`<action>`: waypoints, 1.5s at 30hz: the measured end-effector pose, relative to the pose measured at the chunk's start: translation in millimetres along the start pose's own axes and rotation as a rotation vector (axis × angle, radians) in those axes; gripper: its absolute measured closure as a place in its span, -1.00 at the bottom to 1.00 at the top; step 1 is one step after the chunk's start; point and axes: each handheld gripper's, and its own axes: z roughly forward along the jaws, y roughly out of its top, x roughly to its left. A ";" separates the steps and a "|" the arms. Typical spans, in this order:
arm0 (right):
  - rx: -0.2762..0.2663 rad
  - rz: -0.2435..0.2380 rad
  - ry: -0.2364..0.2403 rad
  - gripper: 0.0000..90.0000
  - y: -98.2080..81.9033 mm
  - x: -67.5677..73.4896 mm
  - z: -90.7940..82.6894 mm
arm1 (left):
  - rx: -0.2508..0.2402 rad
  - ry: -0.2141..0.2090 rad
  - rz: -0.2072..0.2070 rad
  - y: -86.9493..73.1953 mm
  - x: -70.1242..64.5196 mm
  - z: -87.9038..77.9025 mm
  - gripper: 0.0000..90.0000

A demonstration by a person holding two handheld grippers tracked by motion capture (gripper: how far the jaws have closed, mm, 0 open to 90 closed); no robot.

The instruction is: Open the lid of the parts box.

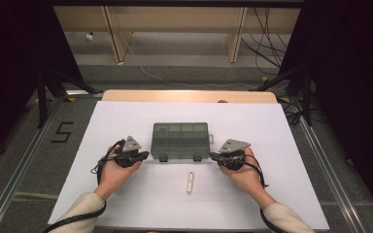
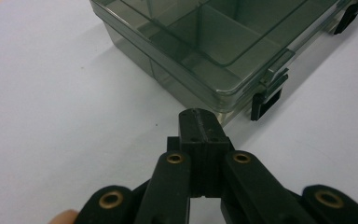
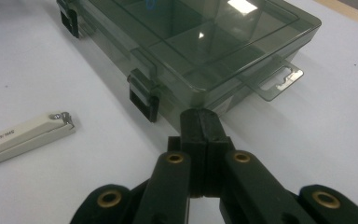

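Note:
A smoky clear compartment box [image 1: 180,141] with its lid down lies in the middle of the white sheet; two black latches [image 1: 163,158] face the person. My left gripper [image 1: 145,155] rests on the sheet just left of the box's front corner, jaws shut and empty, its tip [image 2: 199,119] close to the box [image 2: 200,42] near a black latch [image 2: 266,100]. My right gripper [image 1: 211,156] mirrors it at the box's front right corner, shut and empty, tip [image 3: 200,119] near the box [image 3: 200,42] and its latch [image 3: 143,100]. A white nail clipper [image 1: 190,182] lies in front of the box, also in the right gripper view [image 3: 25,136].
The white sheet [image 1: 126,116] covers a wooden table [image 1: 189,95]. A clear hang tab [image 3: 279,81] sticks out of the box's right end. Dark stands and cables stand on the floor beyond the table; metal rails run along both sides.

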 end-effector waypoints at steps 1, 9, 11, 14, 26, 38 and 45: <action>-0.005 0.000 0.001 1.00 0.4 -0.1 -0.6 | -0.025 0.007 -0.018 0.2 -1.8 1.5 0.99; -0.042 -0.003 -0.011 1.00 4.6 -0.5 -4.1 | -0.068 0.007 -0.023 3.6 -3.7 -1.9 0.99; -0.047 0.006 -0.013 1.00 6.0 -0.7 -5.7 | -0.065 -0.004 -0.012 5.7 -2.9 -4.8 0.98; -0.052 0.010 -0.013 1.00 7.0 -0.6 -6.5 | -0.093 0.005 -0.027 6.6 -3.9 -4.0 0.98; -0.097 0.010 -0.034 1.00 14.6 -2.1 -10.2 | -0.128 0.020 -0.013 18.1 -7.9 -1.9 0.99; -0.129 -0.008 -0.134 0.56 23.9 -1.3 -8.8 | -0.190 0.055 -0.039 28.5 -7.8 -3.8 0.98; -0.175 -0.020 -0.215 0.38 33.5 -0.2 -4.8 | -0.192 0.147 -0.016 27.9 -10.3 -0.4 0.72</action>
